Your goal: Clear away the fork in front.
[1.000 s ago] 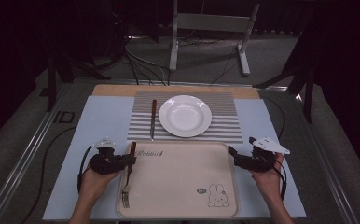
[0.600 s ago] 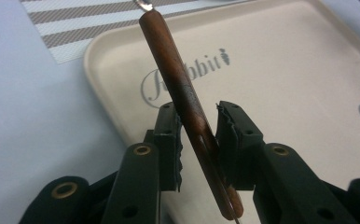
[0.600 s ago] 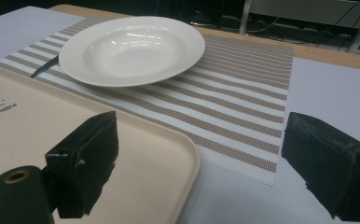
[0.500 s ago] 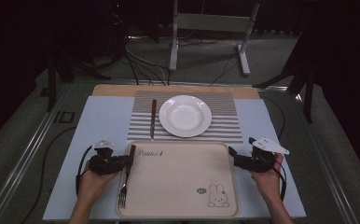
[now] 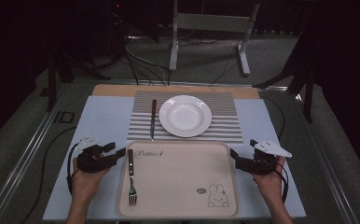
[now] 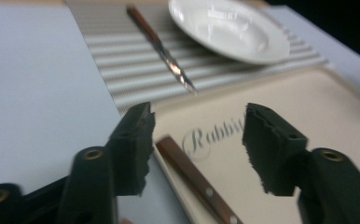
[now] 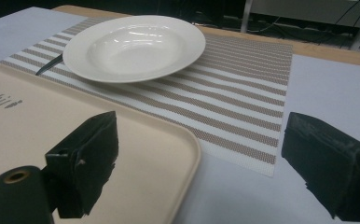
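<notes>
A beige tray (image 5: 183, 186) with a rabbit print lies at the table's near edge. On its left side lies a fork (image 5: 131, 179) with a brown handle (image 6: 194, 179), tines toward me. My left gripper (image 5: 117, 151) sits just left of the tray's far-left corner, jaws open (image 6: 199, 126), with the handle's end low between them, untouched. My right gripper (image 5: 238, 152) rests by the tray's right rim (image 7: 187, 154), open (image 7: 204, 140), one jaw over the tray and one over the table. Neither holds anything.
Behind the tray a striped placemat (image 5: 225, 128) carries a white plate (image 5: 185, 115) and, to its left, a brown-handled knife (image 5: 153, 119). In the gripper views the plate (image 7: 134, 46) and knife (image 6: 162, 44) lie ahead. Pale blue table (image 5: 101, 119) surrounds them.
My left gripper has drawn back a little to the left, away from the fork handle. The fork lies straighter on the tray. The right gripper has hardly moved.
</notes>
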`<state>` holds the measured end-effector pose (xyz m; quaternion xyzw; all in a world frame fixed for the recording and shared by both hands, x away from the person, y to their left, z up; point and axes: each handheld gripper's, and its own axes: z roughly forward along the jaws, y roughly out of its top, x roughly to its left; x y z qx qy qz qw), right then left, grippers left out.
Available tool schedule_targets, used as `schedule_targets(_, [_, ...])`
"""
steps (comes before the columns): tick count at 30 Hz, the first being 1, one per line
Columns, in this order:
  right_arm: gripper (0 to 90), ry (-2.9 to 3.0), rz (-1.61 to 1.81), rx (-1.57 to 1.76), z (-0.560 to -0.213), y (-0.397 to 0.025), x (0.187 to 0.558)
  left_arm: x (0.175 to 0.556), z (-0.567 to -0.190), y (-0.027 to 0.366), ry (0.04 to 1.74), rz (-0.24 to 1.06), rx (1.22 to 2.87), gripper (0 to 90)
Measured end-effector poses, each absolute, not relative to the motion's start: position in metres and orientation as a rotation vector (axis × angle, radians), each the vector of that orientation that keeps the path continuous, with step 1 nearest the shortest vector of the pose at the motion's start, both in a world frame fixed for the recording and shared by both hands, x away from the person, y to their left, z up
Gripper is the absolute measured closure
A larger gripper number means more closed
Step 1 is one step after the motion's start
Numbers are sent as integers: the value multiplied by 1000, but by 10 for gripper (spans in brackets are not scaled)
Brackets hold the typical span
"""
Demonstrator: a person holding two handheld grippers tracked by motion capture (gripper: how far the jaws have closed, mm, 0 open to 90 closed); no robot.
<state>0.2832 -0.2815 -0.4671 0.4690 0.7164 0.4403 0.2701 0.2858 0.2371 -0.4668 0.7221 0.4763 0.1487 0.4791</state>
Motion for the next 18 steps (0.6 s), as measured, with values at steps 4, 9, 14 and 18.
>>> schedule_targets(4, [110, 1933, 1192, 1266, -468, -282, 279, 282, -459, 240, 1154, 415, 1717, 283])
schedule_targets(9, [110, 1940, 1196, 1270, -469, -285, 273, 275, -445, 242, 1144, 555, 1658, 119])
schedule_targets(14, [110, 1934, 1202, 1279, -470, -288, 268, 273, -438, 244, 1143, 599, 1623, 26])
schedule_targets(18, [110, 1915, 1217, 1286, -470, -292, 262, 270, -434, 248, 1149, 636, 1598, 2])
